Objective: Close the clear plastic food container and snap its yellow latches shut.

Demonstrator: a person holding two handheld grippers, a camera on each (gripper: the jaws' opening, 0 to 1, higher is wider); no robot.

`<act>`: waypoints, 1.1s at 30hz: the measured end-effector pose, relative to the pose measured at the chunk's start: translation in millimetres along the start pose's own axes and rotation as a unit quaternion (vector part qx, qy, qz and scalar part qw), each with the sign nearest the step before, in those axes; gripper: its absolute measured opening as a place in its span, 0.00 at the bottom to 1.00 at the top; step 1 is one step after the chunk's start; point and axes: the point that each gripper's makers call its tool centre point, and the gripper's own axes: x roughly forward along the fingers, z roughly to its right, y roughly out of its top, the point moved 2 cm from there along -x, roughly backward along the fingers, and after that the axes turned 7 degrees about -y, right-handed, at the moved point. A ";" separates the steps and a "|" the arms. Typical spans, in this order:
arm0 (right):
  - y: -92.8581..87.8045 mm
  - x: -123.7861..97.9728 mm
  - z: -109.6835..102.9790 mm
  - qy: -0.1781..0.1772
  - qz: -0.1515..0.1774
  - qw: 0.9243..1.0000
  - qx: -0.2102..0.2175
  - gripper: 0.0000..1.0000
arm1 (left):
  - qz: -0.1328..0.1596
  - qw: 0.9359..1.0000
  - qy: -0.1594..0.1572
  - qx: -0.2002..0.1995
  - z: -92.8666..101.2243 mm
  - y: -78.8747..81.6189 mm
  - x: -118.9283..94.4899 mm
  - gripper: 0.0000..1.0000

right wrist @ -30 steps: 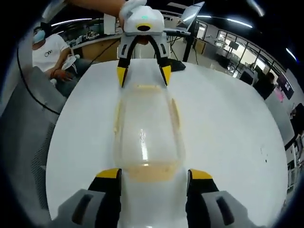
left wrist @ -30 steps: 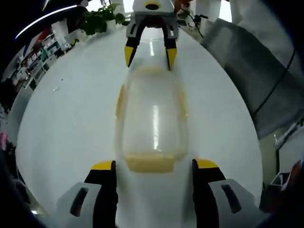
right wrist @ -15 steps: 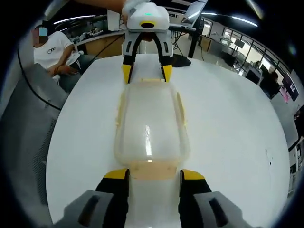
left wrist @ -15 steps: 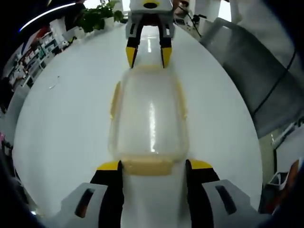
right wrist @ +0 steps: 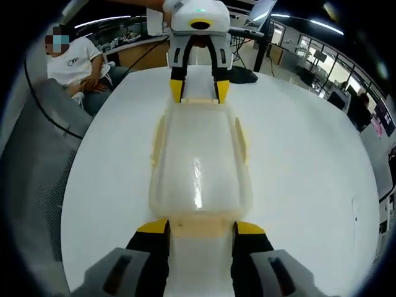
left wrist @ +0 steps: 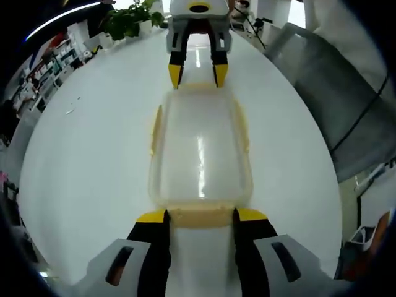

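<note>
The clear plastic food container (left wrist: 200, 148) lies lengthwise on the white table (left wrist: 80, 154) with its lid on. Yellow latches line both long sides (left wrist: 156, 130). In the left gripper view, my left gripper (left wrist: 201, 216) is shut on the near yellow end latch (left wrist: 201, 216), with a jaw pressing each end of it. My right gripper (left wrist: 198, 73) grips the far end. In the right gripper view, my right gripper (right wrist: 201, 226) is shut on its near end latch (right wrist: 200, 225). The left gripper (right wrist: 199, 90) holds the opposite end of the container (right wrist: 199, 164).
A grey chair back (left wrist: 337, 93) stands past the table's edge, and a potted plant (left wrist: 127, 21) sits at the far side. A seated person (right wrist: 77, 65) and a laptop on a stand (right wrist: 250, 15) are beyond the table (right wrist: 309, 161).
Both grippers have moved in toward the container's two ends. Their jaws have narrowed from wide open to clamped on the end latches.
</note>
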 end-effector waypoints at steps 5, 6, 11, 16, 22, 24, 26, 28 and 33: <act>0.5 1.1 0.1 0.004 -0.016 1.000 -0.001 0.37 | -0.005 1.000 -0.001 -0.002 0.3 -1.2 0.3 0.38; -0.2 1.2 0.1 0.005 -0.016 1.000 -0.001 0.36 | -0.003 1.000 0.000 -0.005 0.2 -1.5 0.3 0.39; -1.2 1.5 -0.7 0.004 -0.010 1.000 0.001 0.36 | 0.001 1.000 0.002 -0.011 0.2 -1.9 0.6 0.38; 0.2 1.5 -0.6 0.006 -0.005 1.000 -0.010 0.35 | 0.000 1.000 0.003 -0.011 3.6 -2.3 0.7 0.36; 1.3 -4.8 -6.7 0.016 -0.005 1.000 -0.010 0.35 | -0.004 1.000 -0.006 -0.014 15.1 3.8 -6.6 0.36; 2.9 -11.2 -8.3 0.018 0.001 1.000 -0.012 0.36 | -0.005 1.000 -0.007 -0.012 18.1 5.8 -9.9 0.36; 6.2 -18.9 -6.2 0.012 0.008 1.000 -0.020 0.36 | -0.007 1.000 -0.005 -0.015 18.9 9.3 -13.4 0.36; 8.0 -27.8 -4.2 0.016 0.012 1.000 -0.018 0.36 | -0.006 1.000 -0.001 -0.014 19.3 14.3 -18.6 0.36; 13.1 -48.6 3.1 0.019 0.026 0.999 -0.024 0.36 | -0.001 1.000 0.002 -0.020 18.6 28.2 -33.7 0.36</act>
